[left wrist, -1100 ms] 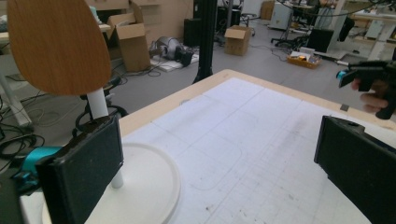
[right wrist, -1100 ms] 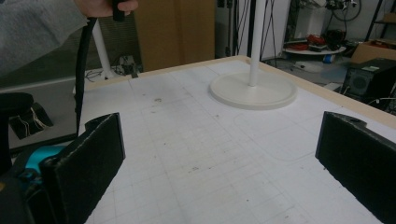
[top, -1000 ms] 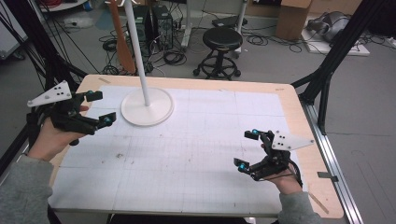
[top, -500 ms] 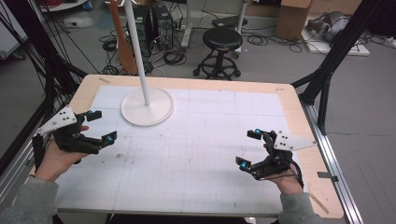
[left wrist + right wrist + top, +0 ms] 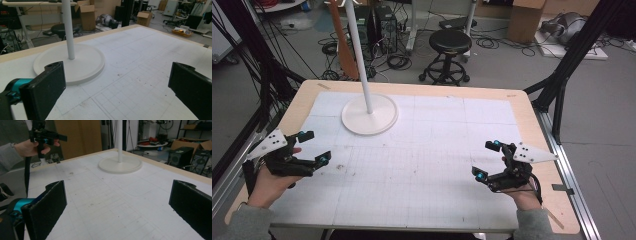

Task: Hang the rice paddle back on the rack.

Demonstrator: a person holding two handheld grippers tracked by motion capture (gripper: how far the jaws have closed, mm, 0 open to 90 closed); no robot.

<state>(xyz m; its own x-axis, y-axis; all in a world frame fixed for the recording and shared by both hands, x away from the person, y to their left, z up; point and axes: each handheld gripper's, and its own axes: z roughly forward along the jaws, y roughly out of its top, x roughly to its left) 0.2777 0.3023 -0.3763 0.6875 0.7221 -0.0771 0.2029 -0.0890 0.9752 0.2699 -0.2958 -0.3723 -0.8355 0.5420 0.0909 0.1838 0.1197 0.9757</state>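
A white stand with a round base [image 5: 370, 114] and a thin upright pole [image 5: 361, 60] sits at the back left of the white gridded mat [image 5: 422, 150]. Its base [image 5: 72, 62] fills the left of the left gripper view and lies farther off as the base [image 5: 120, 164] in the right gripper view. My left gripper [image 5: 314, 148] hovers open at the mat's left edge, in front of the stand, nothing between its jaws. My right gripper [image 5: 488, 160] hangs open near the right edge, also holding nothing. The left hand and its gripper [image 5: 46, 137] appear far off in the right gripper view.
The mat lies on a wooden table [image 5: 532, 125] with black frame struts [image 5: 572, 60] at its right and left. On the floor behind stand a black stool [image 5: 451, 45], cables, computer towers [image 5: 382, 25] and cardboard boxes [image 5: 527, 20].
My left gripper has drawn back toward the near left corner, away from the stand's base. The right gripper has stayed nearly in place.
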